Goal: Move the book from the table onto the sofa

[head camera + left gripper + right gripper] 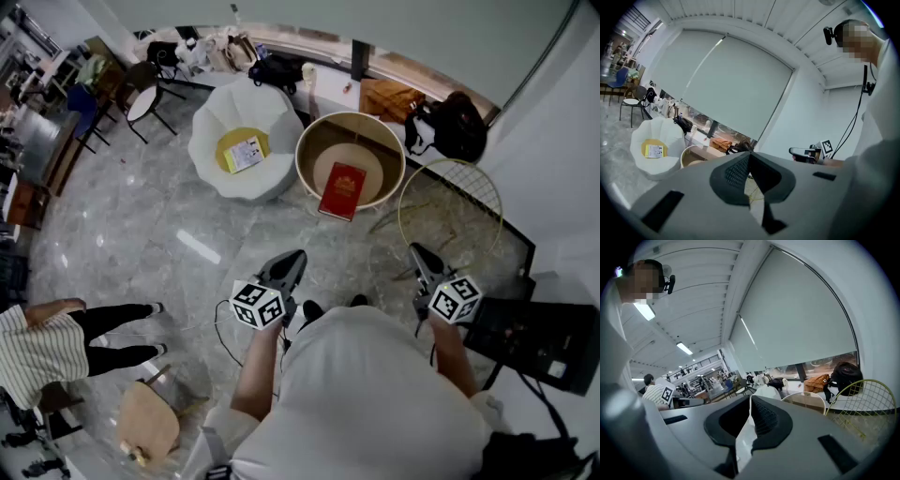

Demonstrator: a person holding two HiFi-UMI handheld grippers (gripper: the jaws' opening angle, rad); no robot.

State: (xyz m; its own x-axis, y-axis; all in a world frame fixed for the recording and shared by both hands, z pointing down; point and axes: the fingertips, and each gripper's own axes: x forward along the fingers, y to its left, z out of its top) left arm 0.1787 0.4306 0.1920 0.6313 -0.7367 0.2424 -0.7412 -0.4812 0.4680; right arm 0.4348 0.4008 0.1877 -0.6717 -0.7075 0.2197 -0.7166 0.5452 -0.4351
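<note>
- The red book (342,190) shows in the head view only. Both gripper views have it hidden behind the gripper bodies, and its gold cover print is too small to read.
- It lies flat, cover up, on the round table (309,141). Its long axis runs from the table's middle towards the near rim, tilted a little. Its near end reaches that rim, or passes just over it.
- The white shell-shaped sofa (211,122) stands just left of the table. On its yellow seat cushion (230,142) lies a small printed sheet (246,153).
- To the table's right a yellow wire hoop frame (405,202) stands close by, its far side cut off from clear view.
- The left gripper (298,255) is well short of the table, its jaws shut tip to tip on nothing.
- The right gripper (415,248) is level with it; its jaws are likewise together and empty.
</note>
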